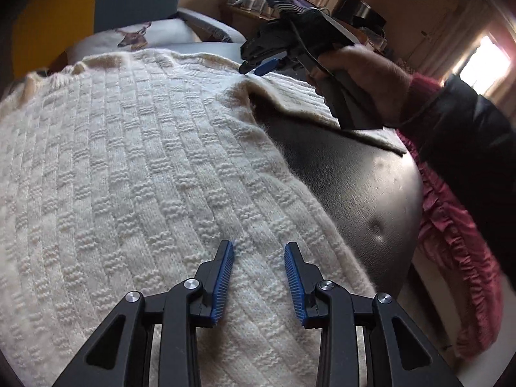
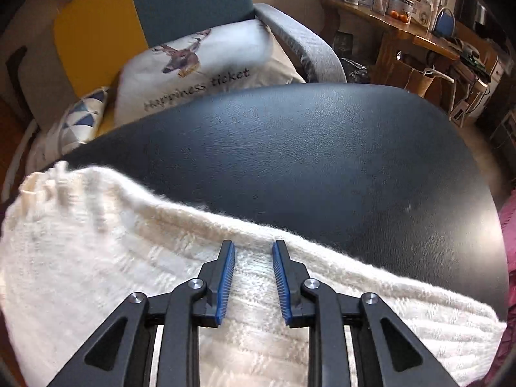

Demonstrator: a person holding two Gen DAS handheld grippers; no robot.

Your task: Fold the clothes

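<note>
A: Blue-padded jaws of the left gripper stand parted, tips down on the knit. Do the pads pinch it?

B: Left wrist view: cloth lies between the pads, yet a gap shows on either side. Whether they press cannot be told.

A: And the right gripper?

B: Right wrist view: jaws narrower, a ridge of knit filling the gap between them, close to the knit's fuzzy edge. In the left wrist view the same gripper has that edge raised, shadow beneath it. Judged to be gripping the knit.

A: Where does the knit lie?

B: Cream, basket-weave, spread over the black padded top. It covers the part nearer the left gripper; bare black leather shows beyond the lifted edge. A fringe is visible at the knit's far corner.

A: Beyond the knit?

B: A deer cushion on a chair behind; a wooden shelf to one side of it; the person's hand around the right handle.

A: Step in hand?

B: Judged: a fold under way, one edge being brought across.

A: Next move?

B: Probably carry the held edge over onto the knit's flat part, keep both corners level, lay it square, then let go.
</note>
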